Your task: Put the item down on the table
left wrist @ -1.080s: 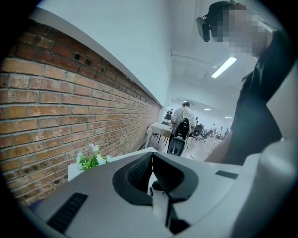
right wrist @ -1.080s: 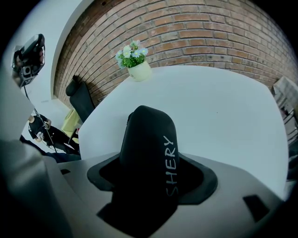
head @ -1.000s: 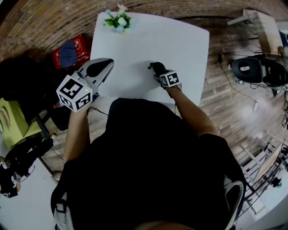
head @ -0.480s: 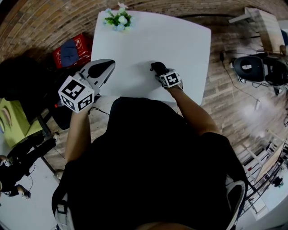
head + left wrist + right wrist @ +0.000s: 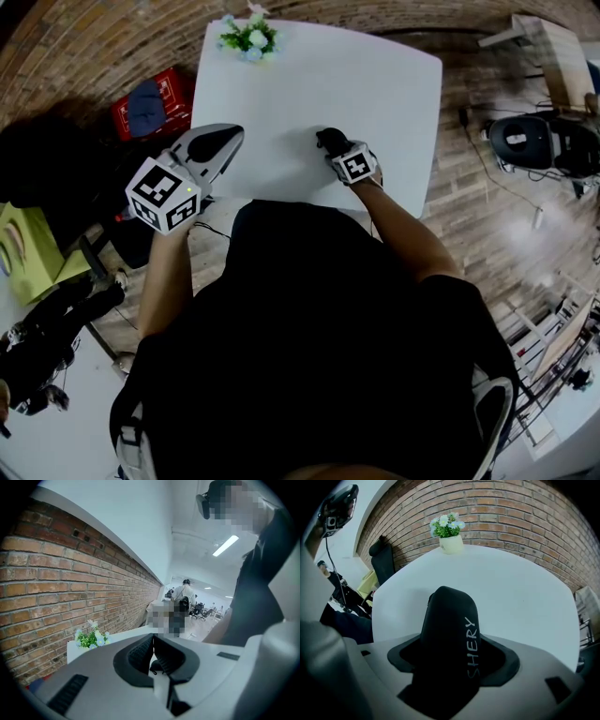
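Right gripper (image 5: 336,152) points steeply down over the white table (image 5: 375,84). Its jaws grip a black case (image 5: 450,620) lettered SHERY and have just been opening. The case's far end is low over the tabletop; contact cannot be confirmed. Left gripper (image 5: 152,639) hangs at the table's left edge, jaws together, empty.

left gripper (image 5: 153,641) closed, right gripper (image 5: 328,142) loosening case (image 5: 449,620)

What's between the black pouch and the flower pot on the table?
Nothing but bare white table lies between the black pouch and the flower pot; the right gripper view shows it best.
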`<state>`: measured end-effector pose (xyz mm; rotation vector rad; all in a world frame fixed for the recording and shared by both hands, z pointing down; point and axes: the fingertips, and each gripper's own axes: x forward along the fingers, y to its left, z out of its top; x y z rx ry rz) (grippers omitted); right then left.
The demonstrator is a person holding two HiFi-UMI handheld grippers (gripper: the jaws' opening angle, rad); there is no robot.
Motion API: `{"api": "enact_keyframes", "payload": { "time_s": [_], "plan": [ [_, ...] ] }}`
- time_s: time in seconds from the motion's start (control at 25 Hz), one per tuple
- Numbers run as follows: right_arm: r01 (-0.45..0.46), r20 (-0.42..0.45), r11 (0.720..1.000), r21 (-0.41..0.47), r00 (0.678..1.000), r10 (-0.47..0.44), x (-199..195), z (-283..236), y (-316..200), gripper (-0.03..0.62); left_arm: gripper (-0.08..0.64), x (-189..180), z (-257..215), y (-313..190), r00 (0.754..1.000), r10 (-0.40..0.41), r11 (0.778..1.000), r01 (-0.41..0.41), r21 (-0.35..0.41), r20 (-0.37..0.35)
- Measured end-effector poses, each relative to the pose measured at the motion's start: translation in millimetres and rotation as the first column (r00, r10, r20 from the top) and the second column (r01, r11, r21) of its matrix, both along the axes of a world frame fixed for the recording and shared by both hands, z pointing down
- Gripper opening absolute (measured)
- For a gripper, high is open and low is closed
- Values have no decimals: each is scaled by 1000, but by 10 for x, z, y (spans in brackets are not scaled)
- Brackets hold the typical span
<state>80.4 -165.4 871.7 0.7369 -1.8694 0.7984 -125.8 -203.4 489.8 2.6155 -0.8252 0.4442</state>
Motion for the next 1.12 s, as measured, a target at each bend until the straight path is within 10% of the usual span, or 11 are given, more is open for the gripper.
{"api": "enact_keyframes", "payload": {
  "time_s": [1.12],
  "plan": [
    [-43, -5, 998, 49, 999, 43, -55, -23, -10, 371, 11, -3, -9, 150, 1000, 5, 1000, -5, -13, -11]
  ]
}}
